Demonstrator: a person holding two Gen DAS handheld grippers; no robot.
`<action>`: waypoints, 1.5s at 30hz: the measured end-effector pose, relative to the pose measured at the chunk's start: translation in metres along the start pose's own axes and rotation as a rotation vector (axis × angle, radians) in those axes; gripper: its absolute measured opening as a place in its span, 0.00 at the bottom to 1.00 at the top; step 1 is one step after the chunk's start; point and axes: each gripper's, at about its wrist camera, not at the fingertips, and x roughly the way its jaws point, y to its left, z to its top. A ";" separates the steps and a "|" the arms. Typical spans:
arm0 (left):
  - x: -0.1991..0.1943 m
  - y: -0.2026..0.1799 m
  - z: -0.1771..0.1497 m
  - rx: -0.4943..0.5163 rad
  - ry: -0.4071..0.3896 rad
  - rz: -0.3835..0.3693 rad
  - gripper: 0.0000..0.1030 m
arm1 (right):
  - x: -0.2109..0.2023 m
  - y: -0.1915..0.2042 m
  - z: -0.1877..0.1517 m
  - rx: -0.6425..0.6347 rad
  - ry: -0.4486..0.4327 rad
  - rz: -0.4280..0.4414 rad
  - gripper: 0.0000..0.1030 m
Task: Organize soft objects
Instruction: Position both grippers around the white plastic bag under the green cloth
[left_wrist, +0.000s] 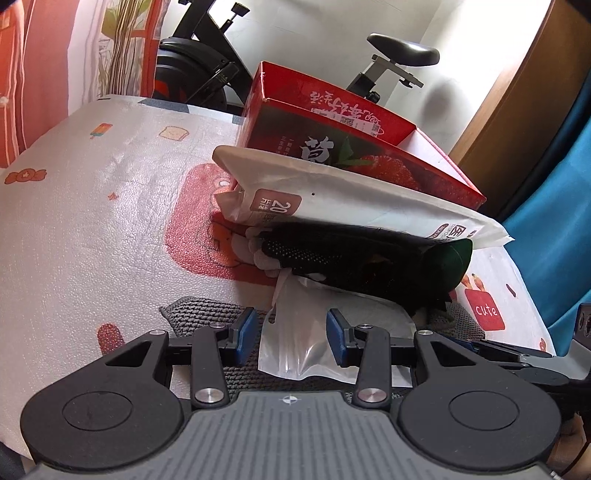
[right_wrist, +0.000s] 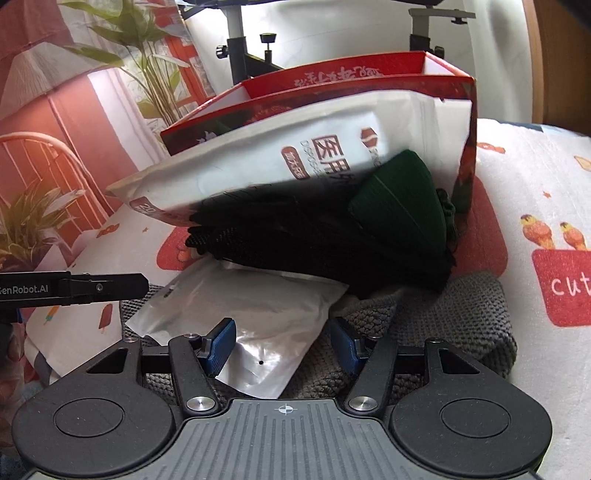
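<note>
A pile of soft things leans against an open red box (left_wrist: 332, 122) (right_wrist: 332, 74). On top lies a white mask pack (left_wrist: 351, 199) (right_wrist: 277, 147), under it a black dotted glove (left_wrist: 332, 254) (right_wrist: 277, 236) and a dark green cloth (left_wrist: 450, 258) (right_wrist: 402, 195). A clear plastic bag (left_wrist: 295, 343) (right_wrist: 240, 314) sticks out from below onto a grey knitted cloth (left_wrist: 199, 314) (right_wrist: 443, 317). My left gripper (left_wrist: 291, 332) is open over the bag's near end. My right gripper (right_wrist: 282, 343) is open over the bag and the knit. Neither has its pads pressing on anything.
The pile rests on a white padded cover (left_wrist: 92, 221) printed with red cartoons. A black exercise bike (left_wrist: 207, 70) stands behind the box, with an orange curtain (left_wrist: 22, 74) at left. Blue fabric (left_wrist: 554, 221) and a wooden panel (left_wrist: 524, 92) are at the right.
</note>
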 end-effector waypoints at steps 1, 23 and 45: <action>0.001 0.001 -0.001 -0.005 0.002 0.000 0.42 | 0.001 -0.003 -0.002 0.018 0.006 0.003 0.52; 0.023 0.007 -0.004 -0.031 0.039 -0.003 0.42 | 0.012 0.005 -0.011 -0.145 -0.019 -0.016 0.53; 0.061 -0.014 0.006 0.082 0.044 -0.034 0.47 | 0.010 0.004 -0.014 -0.159 -0.030 -0.005 0.54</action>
